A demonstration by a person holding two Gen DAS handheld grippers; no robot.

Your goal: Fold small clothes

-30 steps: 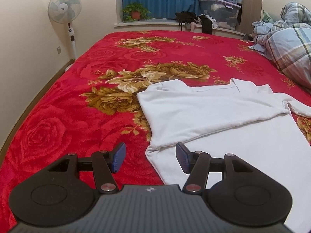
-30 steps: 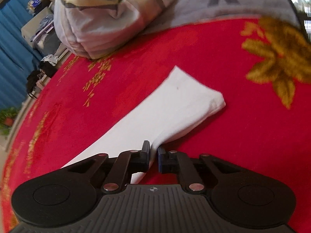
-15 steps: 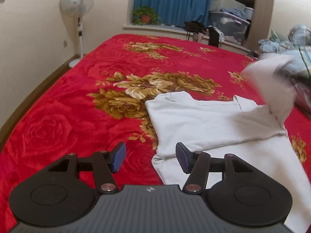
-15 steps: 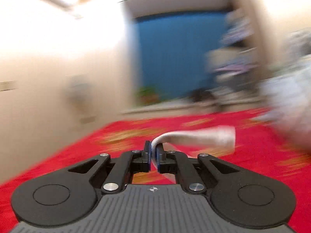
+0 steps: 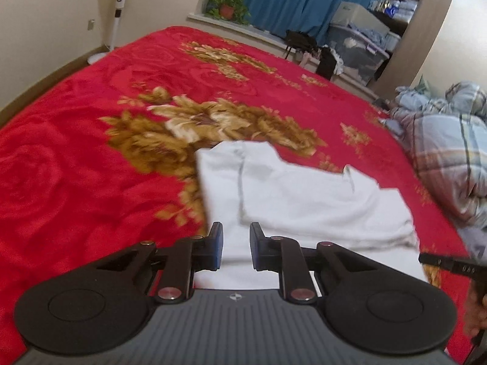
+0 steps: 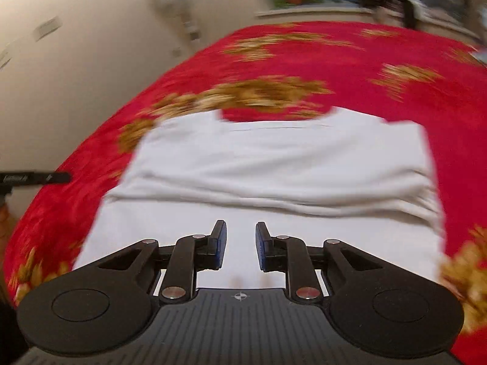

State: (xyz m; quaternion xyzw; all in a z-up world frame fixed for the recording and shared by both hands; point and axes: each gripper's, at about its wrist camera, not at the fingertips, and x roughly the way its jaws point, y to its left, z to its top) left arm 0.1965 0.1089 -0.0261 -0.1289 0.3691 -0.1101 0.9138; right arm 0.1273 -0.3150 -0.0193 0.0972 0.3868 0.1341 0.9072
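A white shirt [image 5: 292,194] lies on the red flowered bedspread [image 5: 91,158], with both sleeves folded in over its body. It also shows in the right wrist view [image 6: 274,164]. My left gripper [image 5: 236,240] is open and empty over the shirt's left edge. My right gripper [image 6: 241,240] is open and empty above the shirt's lower middle. The edge of the right gripper [image 5: 447,263] shows at the right of the left wrist view.
A plaid quilt [image 5: 450,158] is heaped at the bed's right side. A standing fan [image 5: 118,9], a potted plant [image 5: 226,6], blue curtains and storage boxes [image 5: 356,45] stand beyond the bed's far edge.
My right gripper carried the right sleeve up and over onto the shirt, let go and opened. My left gripper narrowed its opening and moved right over the shirt's edge.
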